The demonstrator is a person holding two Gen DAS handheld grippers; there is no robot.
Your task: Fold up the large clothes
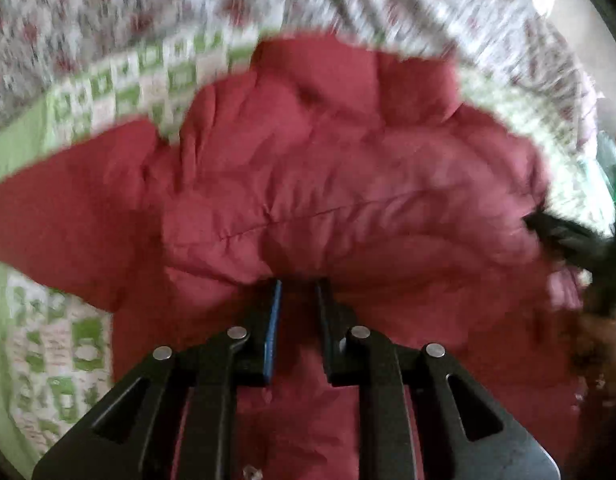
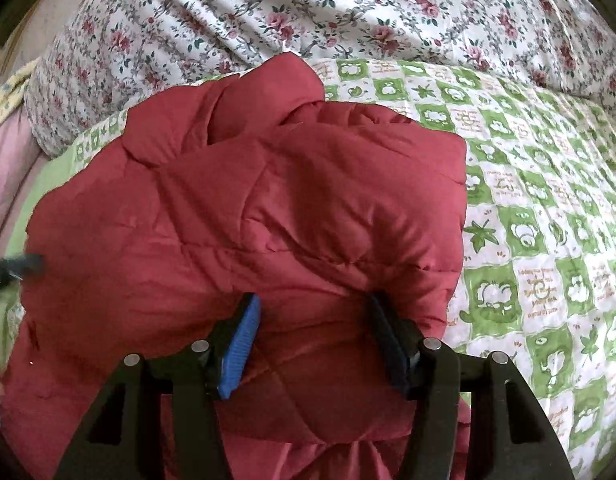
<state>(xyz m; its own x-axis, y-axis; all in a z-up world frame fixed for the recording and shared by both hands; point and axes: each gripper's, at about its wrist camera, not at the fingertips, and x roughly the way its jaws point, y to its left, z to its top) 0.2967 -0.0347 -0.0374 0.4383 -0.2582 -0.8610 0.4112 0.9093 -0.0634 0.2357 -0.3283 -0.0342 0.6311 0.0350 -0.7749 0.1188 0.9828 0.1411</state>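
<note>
A red quilted puffer jacket (image 1: 328, 184) lies bunched on a bed; it also fills the right wrist view (image 2: 268, 208). My left gripper (image 1: 299, 286) has its jaws close together, pinched on a fold of the jacket; this view is motion-blurred. My right gripper (image 2: 314, 300) is open, its fingers spread wide over the jacket's lower part, holding nothing. The right gripper's dark tip shows at the right edge of the left wrist view (image 1: 564, 236), and the left gripper's tip at the left edge of the right wrist view (image 2: 16, 266).
The bed has a green-and-white patterned cover (image 2: 528, 208) under the jacket. A white quilt with red flowers (image 2: 308, 8) is heaped behind it. A pink sheet edge (image 2: 4, 160) shows at the far left.
</note>
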